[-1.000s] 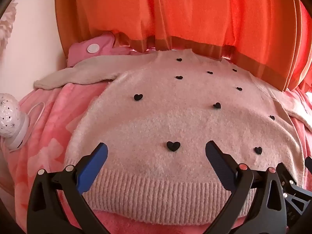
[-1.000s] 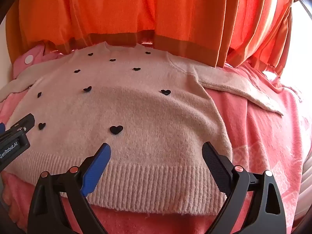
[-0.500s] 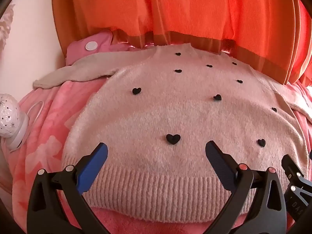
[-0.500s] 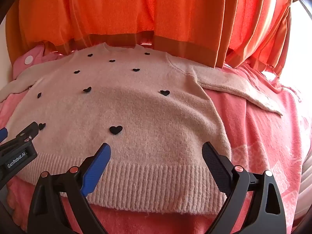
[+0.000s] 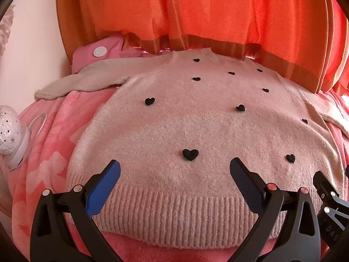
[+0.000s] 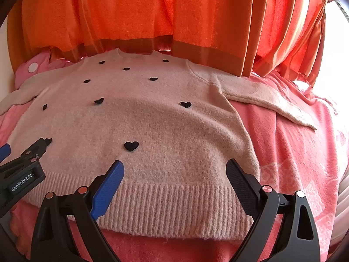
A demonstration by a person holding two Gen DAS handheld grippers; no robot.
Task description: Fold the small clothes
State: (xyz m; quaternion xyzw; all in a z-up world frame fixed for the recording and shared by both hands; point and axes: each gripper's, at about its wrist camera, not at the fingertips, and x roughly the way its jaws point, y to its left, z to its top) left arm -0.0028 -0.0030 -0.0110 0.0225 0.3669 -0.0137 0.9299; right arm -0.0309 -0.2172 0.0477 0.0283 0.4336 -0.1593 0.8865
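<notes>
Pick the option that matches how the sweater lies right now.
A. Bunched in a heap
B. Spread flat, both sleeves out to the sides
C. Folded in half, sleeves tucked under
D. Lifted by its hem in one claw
B: the sweater lies flat on the pink blanket, one sleeve out to the left and the other sleeve out to the right, while the left claw and right claw are both open over the hem.

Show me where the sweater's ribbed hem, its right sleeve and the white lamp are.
ribbed hem (image 6: 174,209), right wrist view, middle of the ribbing
right sleeve (image 6: 268,100), right wrist view, mid-sleeve
white lamp (image 5: 8,128), left wrist view, perforated dome
</notes>
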